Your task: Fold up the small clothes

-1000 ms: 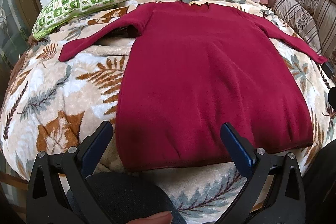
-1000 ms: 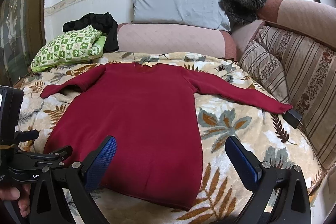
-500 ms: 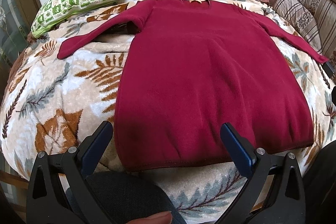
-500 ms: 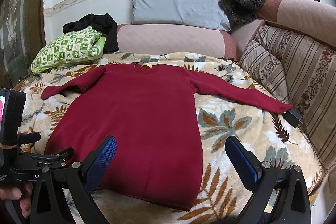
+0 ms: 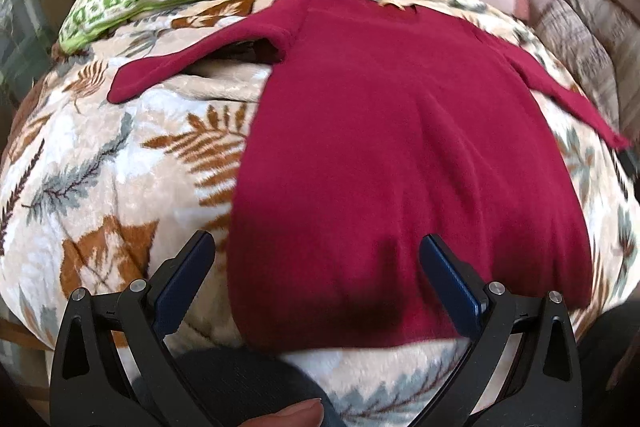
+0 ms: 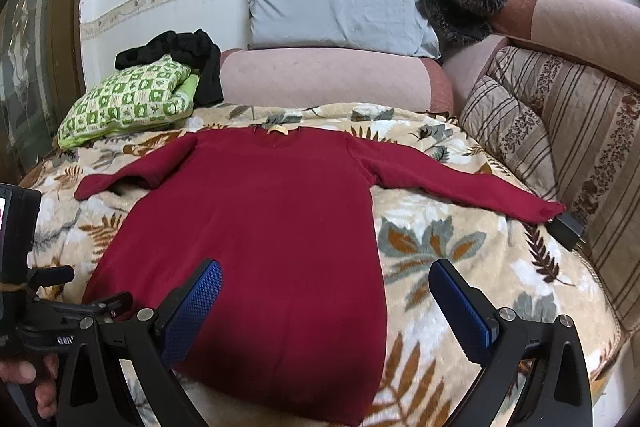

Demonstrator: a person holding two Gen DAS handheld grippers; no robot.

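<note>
Left tool [image 5: 316,267] nearer sweater [image 5: 400,155], collar far

1. Bed covered by plush beige blanket [image 6: 440,251] with brown and grey-green leaf print; blanket surface lumpy at left.
2. Dark red sweater [image 6: 276,227] spread flat on blanket, centre-left, neckline far, hem near, both sleeves stretched outward.
3. Left sleeve [image 5: 192,61] angled toward left edge, small dark gap beneath near armpit.
4. Right sleeve [image 6: 472,187] reaching right, cuff just beside small dark object [image 6: 566,227] at right edge.
5. Green-and-white patterned pillow [image 6: 128,103] on far left corner, black garment [image 6: 188,55] draped on top.
6. Pink bolster [image 6: 328,79] along far edge.
</note>
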